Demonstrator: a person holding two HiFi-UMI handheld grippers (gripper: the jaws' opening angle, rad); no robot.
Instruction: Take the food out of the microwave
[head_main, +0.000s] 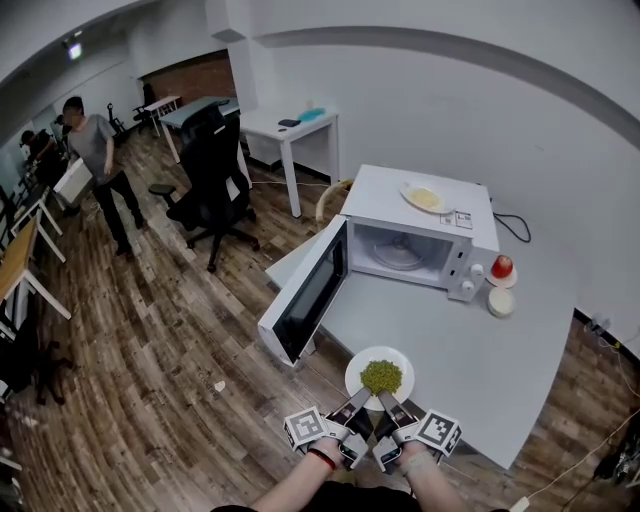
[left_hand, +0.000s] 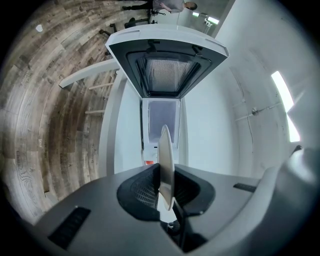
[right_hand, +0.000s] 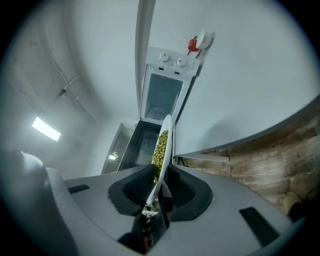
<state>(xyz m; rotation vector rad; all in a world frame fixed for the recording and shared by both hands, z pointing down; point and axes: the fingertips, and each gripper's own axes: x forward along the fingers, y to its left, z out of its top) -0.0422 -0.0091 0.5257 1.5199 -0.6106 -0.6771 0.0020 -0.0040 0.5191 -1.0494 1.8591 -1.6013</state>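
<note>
Head view: the left gripper (head_main: 358, 396), its jaws nearly closed, pinches the plate (head_main: 400, 362) of green food (head_main: 381, 376) at its seven o'clock rim. The right gripper (head_main: 386, 398) pinches it at five. The plate is over the table (head_main: 470, 350), at six o'clock from the open microwave (head_main: 380, 195).

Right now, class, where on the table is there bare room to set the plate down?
Free: the tabletop between the microwave and the plate held by the left gripper and right gripper, out to the right edge. Crowded: right of the microwave, by the red item and cream dish; the open door blocks the left.
</note>
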